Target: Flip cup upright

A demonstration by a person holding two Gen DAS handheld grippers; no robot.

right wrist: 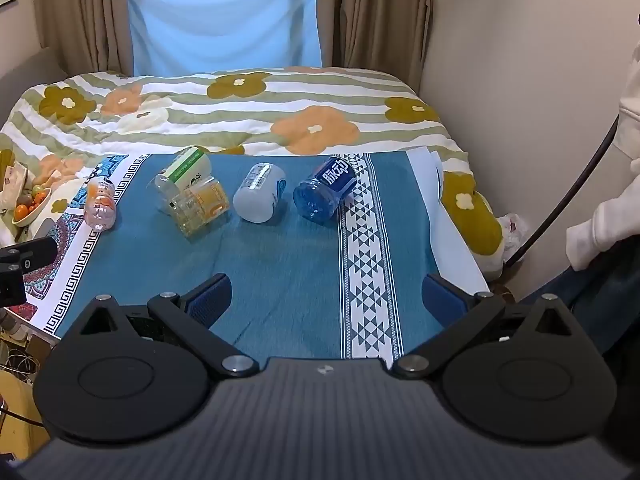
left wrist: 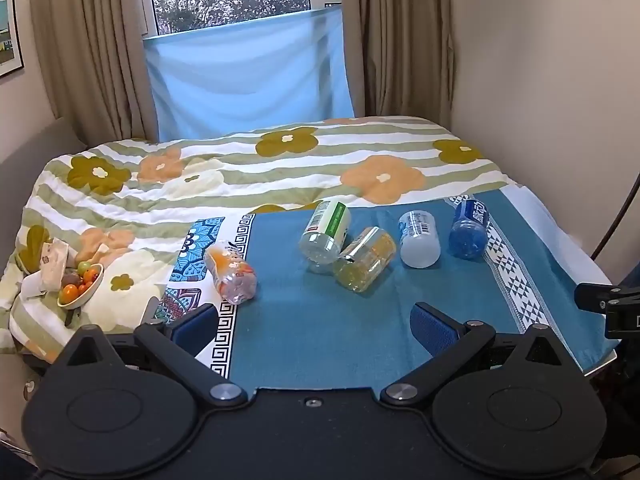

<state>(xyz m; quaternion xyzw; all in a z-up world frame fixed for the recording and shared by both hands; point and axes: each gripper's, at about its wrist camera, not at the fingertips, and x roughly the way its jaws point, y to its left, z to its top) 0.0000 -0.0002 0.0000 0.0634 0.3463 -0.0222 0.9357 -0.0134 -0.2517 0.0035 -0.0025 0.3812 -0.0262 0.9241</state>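
Several cut-bottle cups lie on their sides on a blue cloth point(left wrist: 320, 320) point(right wrist: 280, 264): an orange one point(left wrist: 231, 272) point(right wrist: 100, 204), a green-labelled clear one point(left wrist: 326, 230) point(right wrist: 182, 174), a yellow one point(left wrist: 366, 260) point(right wrist: 200, 206), a white one point(left wrist: 419, 239) point(right wrist: 259, 192) and a blue one point(left wrist: 469, 229) point(right wrist: 325, 189). My left gripper point(left wrist: 314, 322) is open and empty, hovering over the cloth near its front. My right gripper point(right wrist: 326, 298) is open and empty, near the front right of the cloth.
A bowl of fruit point(left wrist: 80, 282) point(right wrist: 30, 206) and a crumpled packet point(left wrist: 54, 258) sit on the flowered quilt point(left wrist: 280, 168) at left. A wall point(left wrist: 560, 100) stands at right. A person's white sleeve point(right wrist: 600, 240) and a black cable point(right wrist: 560, 208) are at right.
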